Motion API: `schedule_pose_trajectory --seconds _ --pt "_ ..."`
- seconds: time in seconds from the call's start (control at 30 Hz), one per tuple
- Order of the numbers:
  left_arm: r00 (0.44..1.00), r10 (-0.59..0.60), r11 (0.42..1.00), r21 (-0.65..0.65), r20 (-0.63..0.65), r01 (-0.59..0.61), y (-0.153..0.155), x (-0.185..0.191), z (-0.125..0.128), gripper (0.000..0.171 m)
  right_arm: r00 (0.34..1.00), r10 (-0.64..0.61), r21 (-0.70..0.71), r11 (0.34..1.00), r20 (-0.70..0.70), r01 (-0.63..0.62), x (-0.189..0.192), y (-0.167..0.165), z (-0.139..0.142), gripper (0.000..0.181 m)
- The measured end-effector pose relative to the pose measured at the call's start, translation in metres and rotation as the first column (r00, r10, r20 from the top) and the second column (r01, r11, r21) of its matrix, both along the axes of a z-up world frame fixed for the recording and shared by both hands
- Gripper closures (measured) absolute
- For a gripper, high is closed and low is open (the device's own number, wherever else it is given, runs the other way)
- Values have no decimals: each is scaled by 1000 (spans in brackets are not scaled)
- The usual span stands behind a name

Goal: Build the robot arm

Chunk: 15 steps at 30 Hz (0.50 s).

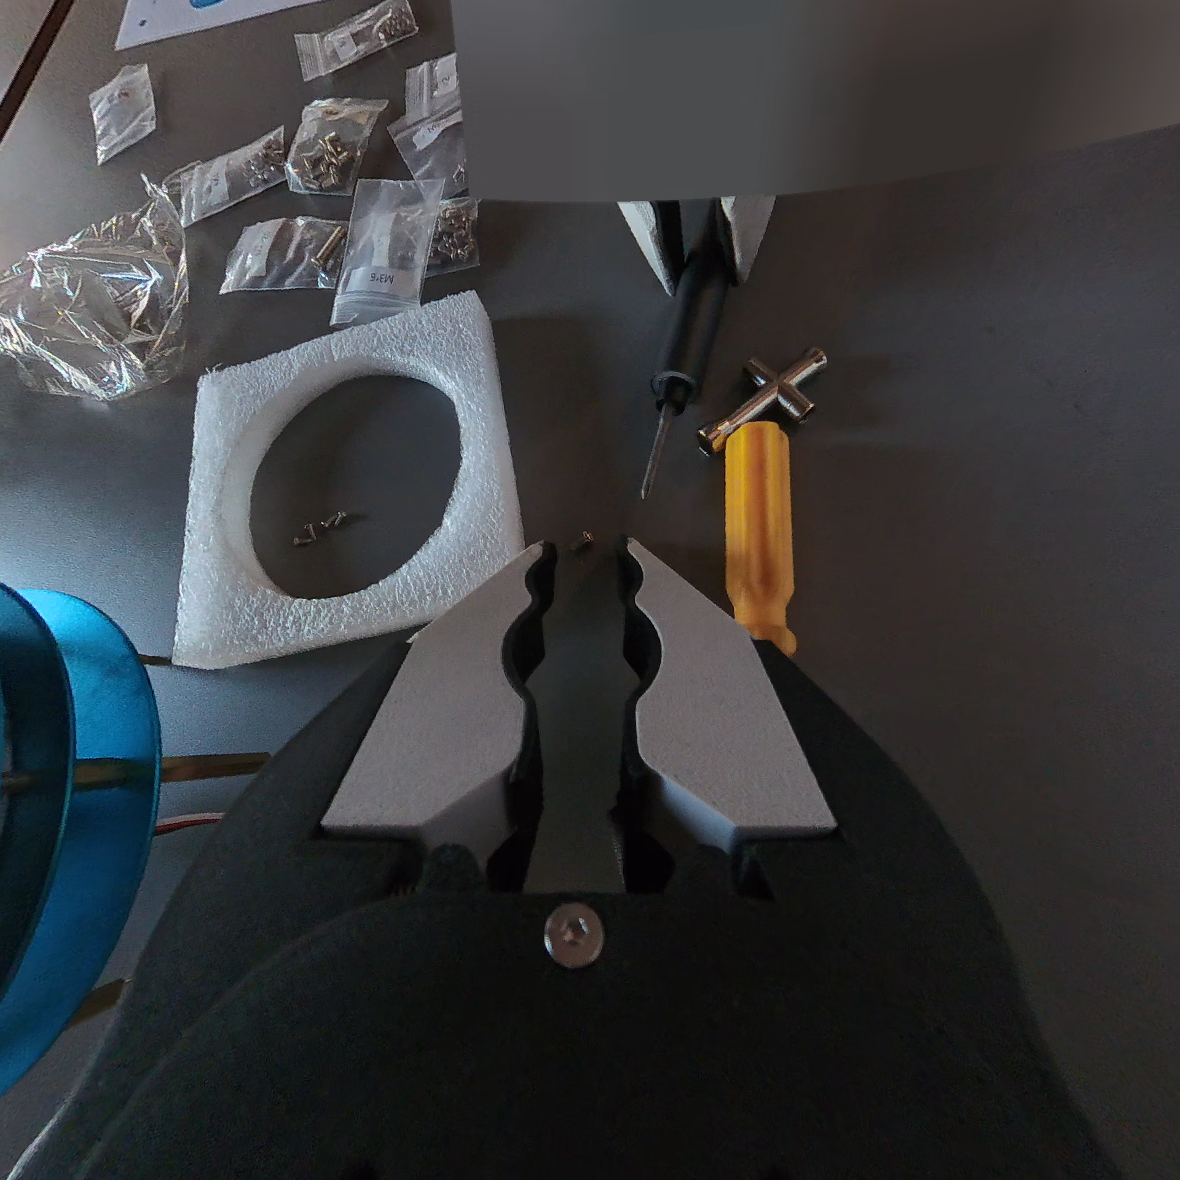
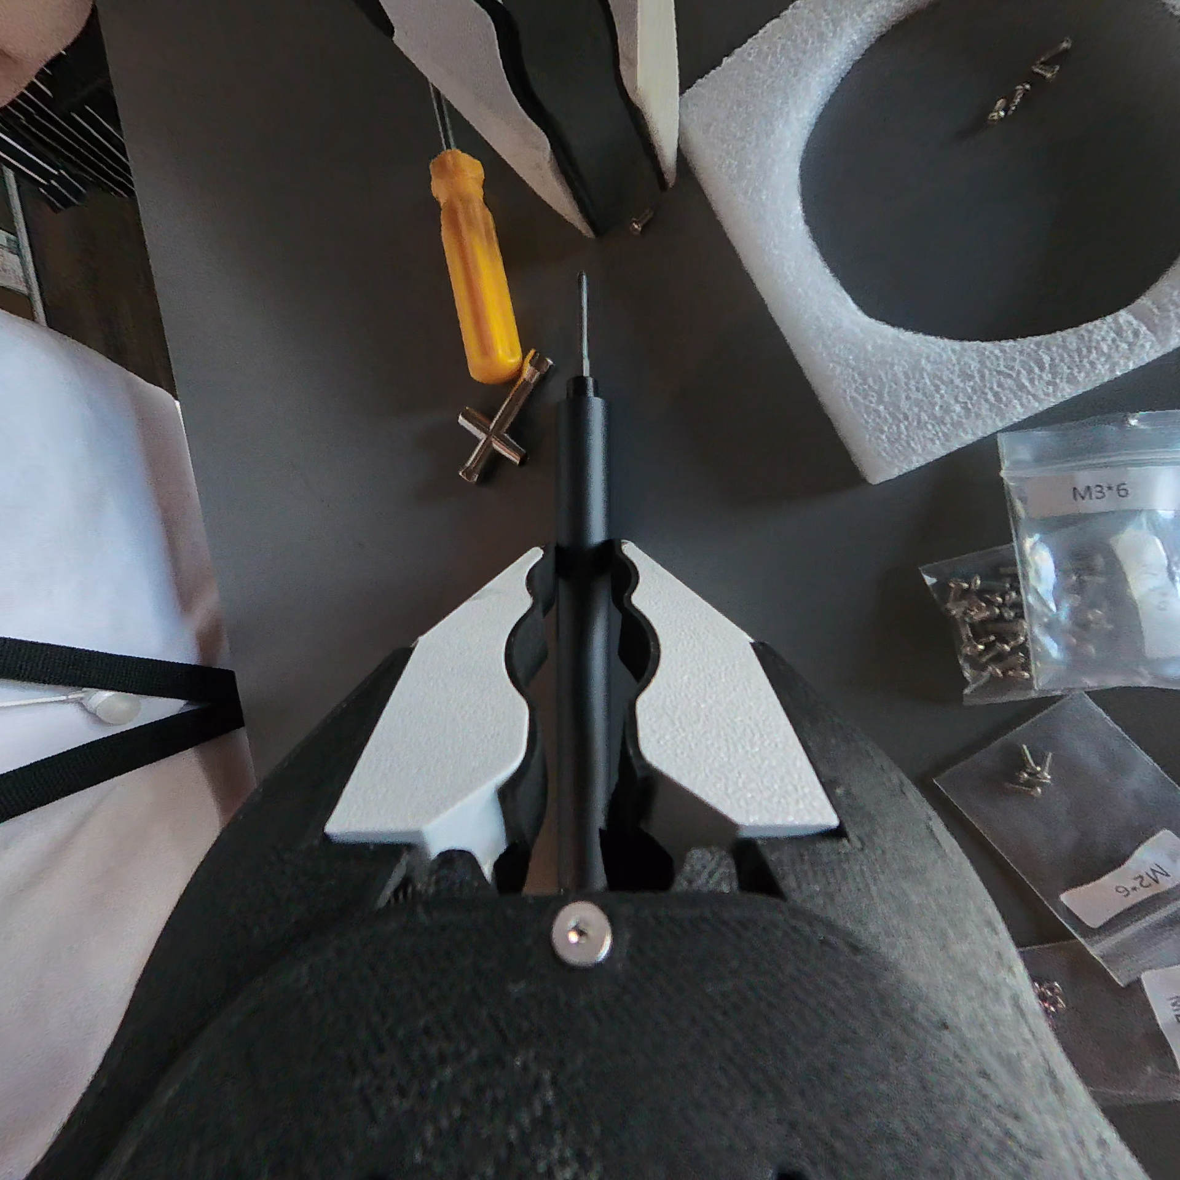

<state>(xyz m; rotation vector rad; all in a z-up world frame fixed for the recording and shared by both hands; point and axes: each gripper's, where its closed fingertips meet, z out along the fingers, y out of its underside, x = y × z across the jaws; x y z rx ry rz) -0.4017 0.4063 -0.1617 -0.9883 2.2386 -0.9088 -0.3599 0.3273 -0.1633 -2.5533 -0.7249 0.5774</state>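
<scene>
My right gripper (image 2: 586, 549) is clenched on the black screwdriver (image 2: 582, 485). Its slim matte handle runs straight up the channel between my two white fingers (image 2: 460, 689), and the thin steel shaft sticks out past the tips and ends in a fine point above the dark grey table (image 2: 306, 383). The handle is round, with a slightly wider collar where the shaft begins.

My left gripper (image 1: 584, 543) is released: the jaws stand a little apart with bare table showing between the black wavy pads (image 1: 530, 645). A single small screw (image 1: 582, 541) lies on the table right at the gap between the fingertips; I cannot tell whether it touches either one. In the left wrist view the black screwdriver comes in from the far side, tip slanting down toward that screw but clear of it.

Just beside the screwdriver tip lies a yellow-handled screwdriver (image 1: 756, 530), and a small metal cross wrench (image 1: 766, 399) rests against the butt of its handle.

To the left of my left gripper sits a white foam square (image 1: 217, 574) with a round hole cut through it; a few more small screws (image 1: 319, 527) lie on the table inside the hole. A blue ring-shaped part (image 1: 76, 798) fills the left edge of that view.

Farther off are clear plastic bags of screws (image 1: 325, 147) with white labels, and a crumpled clear wrapper (image 1: 89, 319).

In the right wrist view, a person's white garment (image 2: 83, 511) with black straps shows at the left.
</scene>
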Motion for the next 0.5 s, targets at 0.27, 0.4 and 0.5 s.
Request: schedule_pose_trajectory --seconds 0.27,0.4,0.5 --pt "1000 -10 1000 -29 -29 9 -3 -4 -1 160 1000 -24 -1 1000 -14 24 2 2 0 165" --pt "999 -20 999 -39 -39 19 -9 -5 -2 161 999 -41 14 999 22 40 2 3 0 165" --pt "999 -19 999 -41 -39 17 -12 -3 -2 160 998 -57 8 998 30 57 2 3 0 165"
